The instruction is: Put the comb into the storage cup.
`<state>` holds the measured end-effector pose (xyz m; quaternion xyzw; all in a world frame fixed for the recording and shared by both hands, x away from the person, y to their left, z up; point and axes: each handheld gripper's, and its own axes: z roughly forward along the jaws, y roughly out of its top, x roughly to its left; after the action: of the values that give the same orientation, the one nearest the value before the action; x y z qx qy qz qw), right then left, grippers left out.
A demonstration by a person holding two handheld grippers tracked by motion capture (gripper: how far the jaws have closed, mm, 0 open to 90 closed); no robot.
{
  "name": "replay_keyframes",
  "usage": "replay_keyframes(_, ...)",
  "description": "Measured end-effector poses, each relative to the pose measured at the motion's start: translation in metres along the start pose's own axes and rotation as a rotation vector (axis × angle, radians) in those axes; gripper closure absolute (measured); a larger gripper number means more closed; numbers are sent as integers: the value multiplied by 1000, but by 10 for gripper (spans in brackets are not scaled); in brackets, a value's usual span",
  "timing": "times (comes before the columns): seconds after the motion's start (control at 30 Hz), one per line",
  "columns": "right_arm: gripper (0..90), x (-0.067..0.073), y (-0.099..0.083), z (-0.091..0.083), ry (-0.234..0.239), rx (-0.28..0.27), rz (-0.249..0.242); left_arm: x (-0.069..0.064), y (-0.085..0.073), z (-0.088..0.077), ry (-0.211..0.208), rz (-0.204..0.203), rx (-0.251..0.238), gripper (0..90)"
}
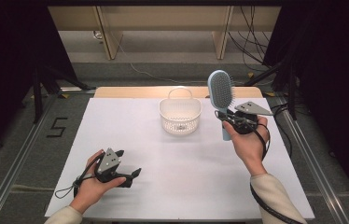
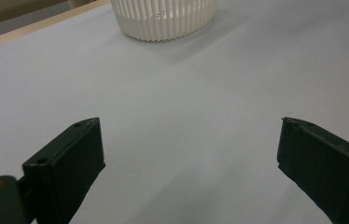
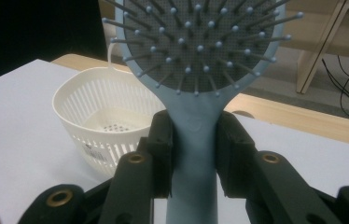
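Light-blue paddle hairbrush (image 1: 221,91), grey bristle pad, upright, handle clamped in right gripper (image 1: 231,122), just right of white basket (image 1: 180,116).

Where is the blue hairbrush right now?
In the high view, the hairbrush stands upright at the right, its handle clamped in the right gripper, just right of the white basket.

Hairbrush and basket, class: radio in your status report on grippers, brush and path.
Right gripper shut on hairbrush, upright above table. Left gripper open, idle, low over the mat. Basket empty, apart from brush, nothing between.
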<state>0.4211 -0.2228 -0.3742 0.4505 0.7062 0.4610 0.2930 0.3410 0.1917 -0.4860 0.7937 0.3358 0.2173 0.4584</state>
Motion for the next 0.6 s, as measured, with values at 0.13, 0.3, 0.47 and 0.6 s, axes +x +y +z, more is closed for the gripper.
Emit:
replay_keyframes(0.13,703,1,0,1,1,0,1,0,0,0,-1,0,0,67)
replay_keyframes(0.3,703,2,1,2,7,1,-2,0,0,0,-2,0,0,68)
replay_keyframes(0.47,703,3,1,4,7,1,-2,0,0,0,-1,-2,0,68)
replay_keyframes(0.6,703,3,2,4,9,-2,-2,0,0,0,-4,-3,0,68)
